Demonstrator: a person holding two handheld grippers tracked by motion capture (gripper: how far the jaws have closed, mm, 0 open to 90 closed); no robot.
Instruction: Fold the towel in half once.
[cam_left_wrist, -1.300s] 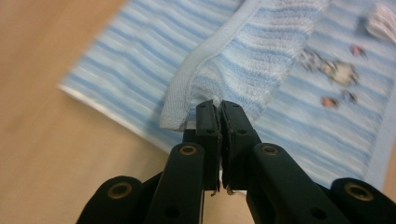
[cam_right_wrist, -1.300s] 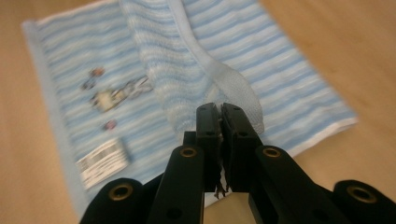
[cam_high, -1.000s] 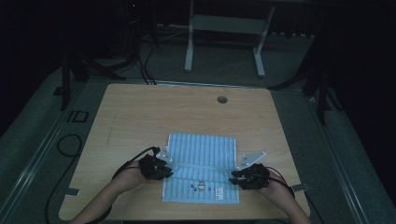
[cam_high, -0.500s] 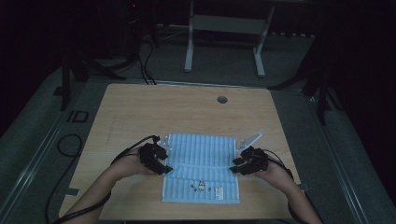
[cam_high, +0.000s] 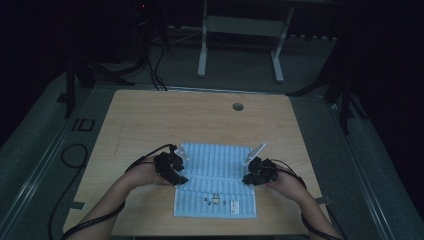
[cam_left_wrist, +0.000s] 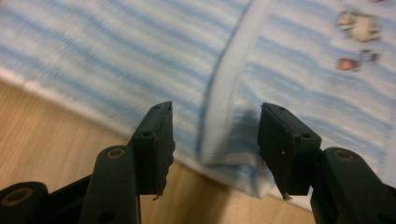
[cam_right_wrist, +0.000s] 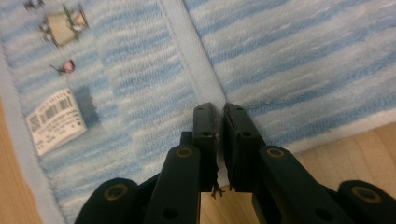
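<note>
Blue striped towel (cam_high: 216, 182) lies flat on the counter (cam_high: 150, 115) at its near edge, the far part folded over to a hem (cam_right_wrist: 196, 60) across the middle. Right hand-held gripper (cam_right_wrist: 218, 122) has just closed, pinching that hem at the towel's side. Left hand-held gripper (cam_left_wrist: 212, 140) is spread around the hem's other end, not gripping. Risk: lifting now would raise one side only and skew the fold; the right's thin bite may slip. No containers here.
</note>
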